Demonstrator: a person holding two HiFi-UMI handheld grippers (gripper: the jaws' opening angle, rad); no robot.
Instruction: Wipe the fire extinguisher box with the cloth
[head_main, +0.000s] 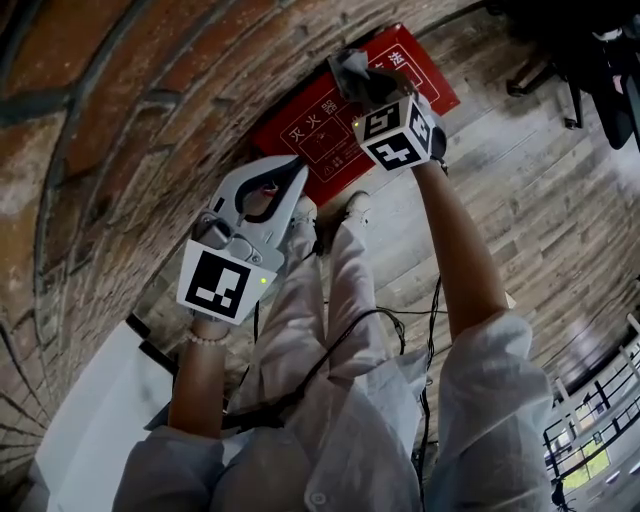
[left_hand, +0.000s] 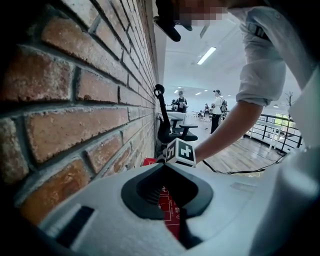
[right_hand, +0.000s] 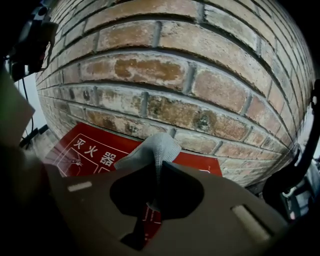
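Note:
The red fire extinguisher box (head_main: 320, 140) with white lettering lies on the wooden floor against the foot of the brick wall. My right gripper (head_main: 358, 80) is over the box's far part, shut on a grey cloth (head_main: 350, 66). In the right gripper view the cloth (right_hand: 152, 149) bunches out past the jaw tips of the right gripper (right_hand: 159, 167), against the box (right_hand: 90, 150) and the bricks. My left gripper (head_main: 293, 170) hovers near the box's near end, shut and holding nothing. Through the left gripper (left_hand: 166, 167) a strip of the box (left_hand: 170, 207) shows.
The brick wall (head_main: 120, 130) runs along the left. The person's shoes (head_main: 355, 205) stand right by the box. A black cable (head_main: 432, 330) trails on the floor. An office chair (left_hand: 167, 127) stands further along the wall. A railing (head_main: 590, 430) is at the lower right.

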